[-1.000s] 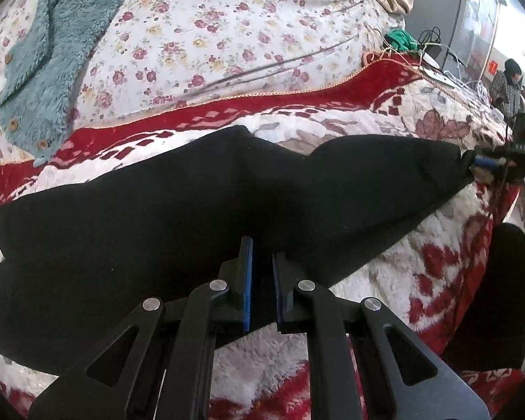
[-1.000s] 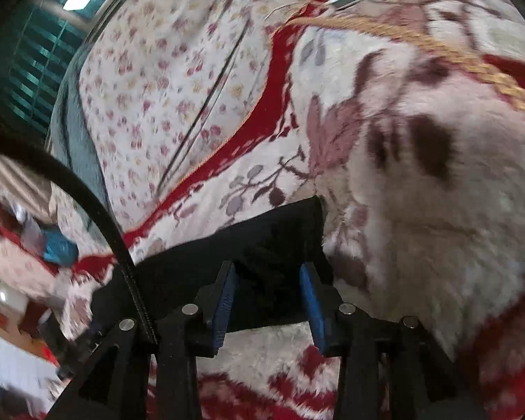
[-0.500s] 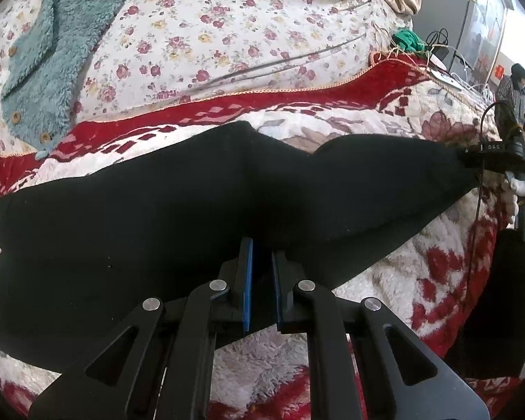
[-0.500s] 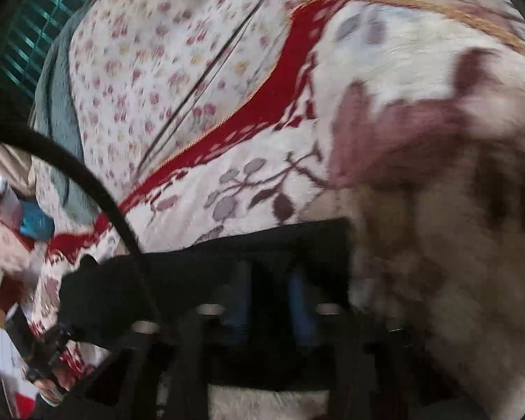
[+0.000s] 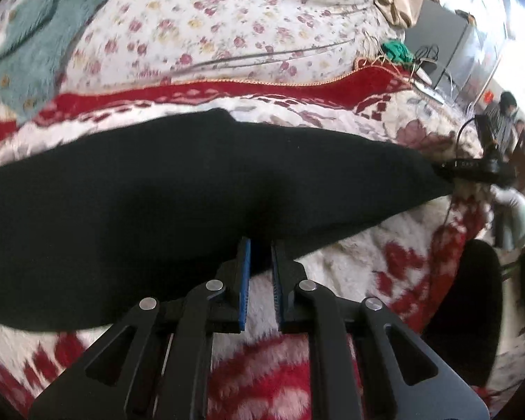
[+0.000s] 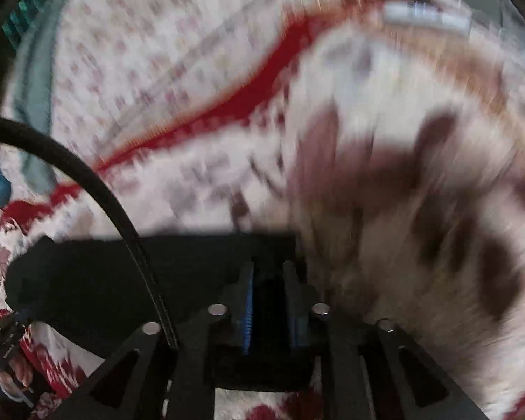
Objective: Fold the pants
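Observation:
Black pants [image 5: 192,189] lie stretched across a red-and-white fleece blanket [image 5: 367,273]. My left gripper [image 5: 260,262] sits at their near edge around the middle. Black cloth fills the narrow gap between its blue pads, and its jaws are opening. In the left wrist view my right gripper [image 5: 441,175] meets the pants' right end, held by a gloved hand [image 5: 514,210]. The right wrist view is blurred. There the right gripper [image 6: 269,297] has the end of the pants [image 6: 87,280] between its pads, and its jaws are opening too.
A floral sheet [image 5: 227,28] covers the bed beyond the blanket, with a teal fleece garment [image 5: 35,52] on its left. A green item [image 5: 397,50] lies at the bed's far corner. A dark rounded object [image 5: 472,315] stands off the bed at right. A black cable [image 6: 87,182] crosses the right wrist view.
The right gripper's jaws closed from wide apart onto the pants' end, and its view rolled and blurred. The pants now lie straighter between the two grippers. The left gripper rolled slightly.

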A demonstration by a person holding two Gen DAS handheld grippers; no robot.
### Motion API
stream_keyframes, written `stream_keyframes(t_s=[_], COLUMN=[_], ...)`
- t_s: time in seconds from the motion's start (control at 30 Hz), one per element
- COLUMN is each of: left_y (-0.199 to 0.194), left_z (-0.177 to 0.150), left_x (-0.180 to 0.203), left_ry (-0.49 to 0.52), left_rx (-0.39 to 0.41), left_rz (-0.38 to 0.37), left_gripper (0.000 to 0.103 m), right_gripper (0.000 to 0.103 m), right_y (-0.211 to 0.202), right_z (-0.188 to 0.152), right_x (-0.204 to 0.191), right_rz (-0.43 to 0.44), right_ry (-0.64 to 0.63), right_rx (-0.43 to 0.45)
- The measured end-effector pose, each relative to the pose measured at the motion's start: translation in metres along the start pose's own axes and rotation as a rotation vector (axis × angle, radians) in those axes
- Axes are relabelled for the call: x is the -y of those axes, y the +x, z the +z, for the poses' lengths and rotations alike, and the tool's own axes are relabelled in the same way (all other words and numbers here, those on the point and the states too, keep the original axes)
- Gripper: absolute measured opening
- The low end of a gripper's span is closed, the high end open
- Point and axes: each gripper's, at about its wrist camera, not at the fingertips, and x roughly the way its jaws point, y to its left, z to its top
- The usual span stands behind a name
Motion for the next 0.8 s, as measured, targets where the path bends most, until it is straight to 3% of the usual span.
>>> stream_keyframes(t_s=[0.07, 0.13, 0.23, 0.27, 0.3, 0.47, 0.67, 0.8], left_y=[-0.011, -0.028, -0.055, -0.063, -0.069, -0.090, -0.101, -0.099], left_z=[-0.001, -0.002, -0.003, -0.005, -0.008, -0.027, -0.041, -0.037], left_x=[-0.008, -0.017, -0.037, -0.047, -0.056, -0.099, -0.148, -0.161], left_ry=[-0.035, -0.069, -0.144, -0.183, -0.214, -0.339, -0.555, -0.598], left_rx=[-0.004, 0.019, 0.067, 0.076, 0.085, 0.105, 0.146, 0.187], left_rz=[-0.003, 0.003, 0.035, 0.050, 0.061, 0.129, 0.084, 0.080], left_gripper=[0.037, 0.037, 0.049, 0.055, 0.057, 0.057, 0.057, 0.057], right_gripper=[0.021, 0.028, 0.031, 0.039, 0.049, 0.051, 0.051, 0.051], right_y=[-0.018, -0.040, -0.067, -0.070, -0.071, -0.039, 0.002, 0.022], right_z=[0.003, 0.003, 0.000, -0.003, -0.010, -0.042, -0.085, -0.112], right_x=[0.000, -0.006, -0.038, -0.050, -0.071, -0.180, -0.306, -0.360], right_rz=[-0.010, -0.012, 0.119, 0.171, 0.250, 0.478, 0.491, 0.484], right_ry=[0.010, 0.018, -0.054, -0.076, -0.103, -0.285, -0.608, -0.765], right_rx=[0.058, 0.126, 0.223, 0.244, 0.259, 0.226, 0.179, 0.202])
